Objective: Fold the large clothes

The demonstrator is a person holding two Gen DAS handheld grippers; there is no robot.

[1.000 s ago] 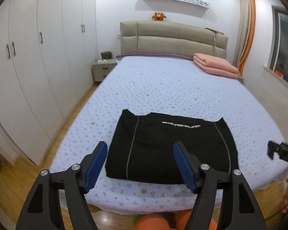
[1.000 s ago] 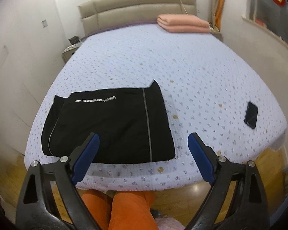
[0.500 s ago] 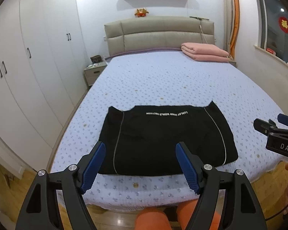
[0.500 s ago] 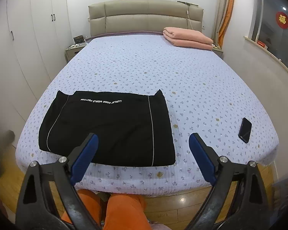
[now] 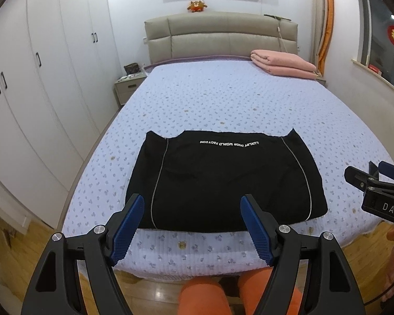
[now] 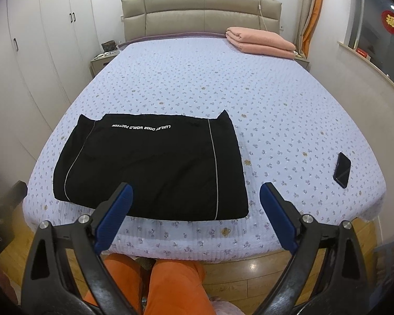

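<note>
A black garment [image 5: 223,181] with white piping and white lettering lies folded into a flat rectangle near the foot edge of the bed [image 5: 236,105]; it also shows in the right wrist view [image 6: 155,165]. My left gripper [image 5: 191,204] is open and empty, held back from the bed's foot edge, above the floor. My right gripper [image 6: 195,194] is open and empty, also back from the edge, to the right of the garment. The right gripper's tip shows at the right edge of the left wrist view [image 5: 375,181].
A black phone [image 6: 342,169] lies on the bed near its right front corner. A folded pink blanket [image 5: 283,65] sits by the headboard. White wardrobes [image 5: 39,78] line the left side, with a nightstand [image 5: 128,86]. The person's orange-clad legs [image 6: 155,283] are below.
Both grippers have pulled back and risen away from the bed, so the garment looks smaller and farther. Both stayed open. The garment has not moved.
</note>
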